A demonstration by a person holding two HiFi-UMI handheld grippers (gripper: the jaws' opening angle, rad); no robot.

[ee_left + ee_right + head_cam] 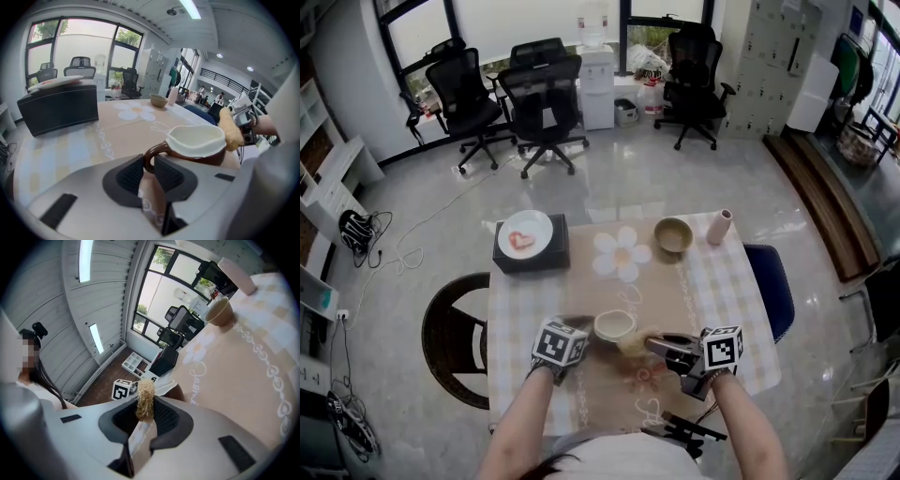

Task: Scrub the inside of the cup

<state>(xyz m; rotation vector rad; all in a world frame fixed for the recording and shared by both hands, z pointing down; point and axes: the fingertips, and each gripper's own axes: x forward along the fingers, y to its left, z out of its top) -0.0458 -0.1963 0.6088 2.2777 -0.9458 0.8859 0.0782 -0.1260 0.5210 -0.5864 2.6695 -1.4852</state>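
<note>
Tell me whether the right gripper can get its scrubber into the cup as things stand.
Probably yes: the right gripper holds the scrubber beside the cup, whose mouth is open; the left gripper clamps only its handle, opposite.

Cloth-covered table (724,281) carrying a black box (530,251) at its far-left corner, bowl (673,234) and pink tumbler (719,227) standing along the far edge, cup (614,326) seemingly resting by the near edge.

Bare table (656,281) beyond cup (614,325); bowl (673,234), vase (719,227), box (532,256) farther back
</note>
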